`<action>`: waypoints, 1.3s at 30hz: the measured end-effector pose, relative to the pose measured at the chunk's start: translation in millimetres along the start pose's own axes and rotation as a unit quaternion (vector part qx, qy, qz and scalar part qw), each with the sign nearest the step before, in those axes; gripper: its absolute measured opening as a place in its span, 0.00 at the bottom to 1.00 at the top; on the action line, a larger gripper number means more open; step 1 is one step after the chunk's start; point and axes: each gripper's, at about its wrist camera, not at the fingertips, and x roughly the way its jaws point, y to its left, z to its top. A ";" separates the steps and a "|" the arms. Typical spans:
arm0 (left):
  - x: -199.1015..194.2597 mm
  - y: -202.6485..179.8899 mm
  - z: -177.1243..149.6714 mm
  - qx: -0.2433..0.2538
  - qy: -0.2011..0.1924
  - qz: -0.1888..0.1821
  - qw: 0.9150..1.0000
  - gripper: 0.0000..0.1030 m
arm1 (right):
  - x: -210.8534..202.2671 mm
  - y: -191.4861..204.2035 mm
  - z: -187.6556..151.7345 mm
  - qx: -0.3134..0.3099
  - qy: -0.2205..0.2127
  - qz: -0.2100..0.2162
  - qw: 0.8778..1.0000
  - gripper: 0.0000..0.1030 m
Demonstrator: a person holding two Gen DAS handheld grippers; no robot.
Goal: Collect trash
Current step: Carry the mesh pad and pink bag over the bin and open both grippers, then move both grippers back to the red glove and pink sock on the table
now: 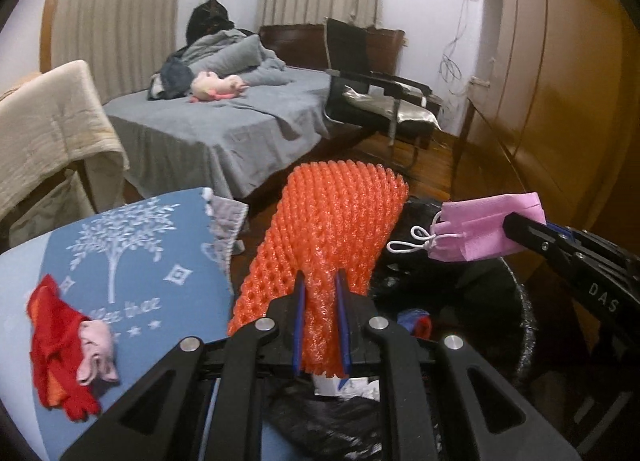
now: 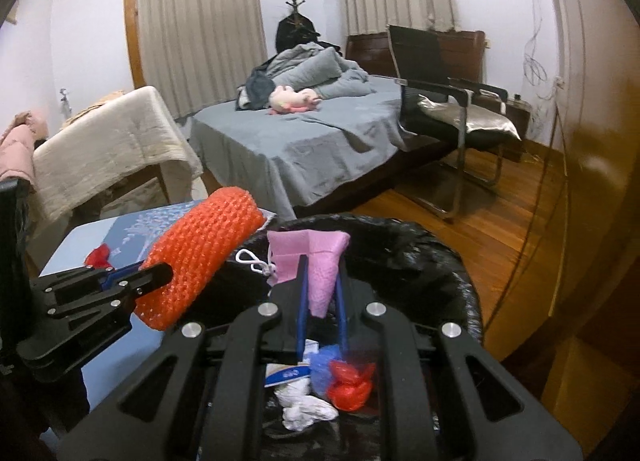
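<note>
My left gripper (image 1: 320,281) is shut on an orange foam fruit net (image 1: 336,221), which sticks up and forward from the jaws. My right gripper (image 2: 322,267) is shut on a folded pink face mask (image 2: 316,257) with white ear loops. Both hang over a bin lined with a black bag (image 2: 420,253). Inside the bin lie a red plastic scrap (image 2: 352,381), white crumpled paper (image 2: 304,409) and a blue piece. In the left wrist view the right gripper (image 1: 516,223) comes in from the right with the mask (image 1: 488,229). In the right wrist view the left gripper (image 2: 160,273) holds the net (image 2: 200,249) at the left.
A small table with a blue tree-print cloth (image 1: 140,261) stands left of the bin, with a red and pink cloth bundle (image 1: 60,345) on it. Beyond are a grey bed (image 2: 304,145), a black chair (image 2: 448,101), a blanket-draped chair (image 2: 108,141), a wooden wardrobe (image 1: 560,81) and wood floor (image 2: 500,213).
</note>
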 end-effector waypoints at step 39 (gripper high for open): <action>-114.3 149.2 -47.1 -0.076 -0.071 0.181 0.978 0.87 | 22.9 135.6 4.8 -0.059 -0.007 0.084 0.995 0.95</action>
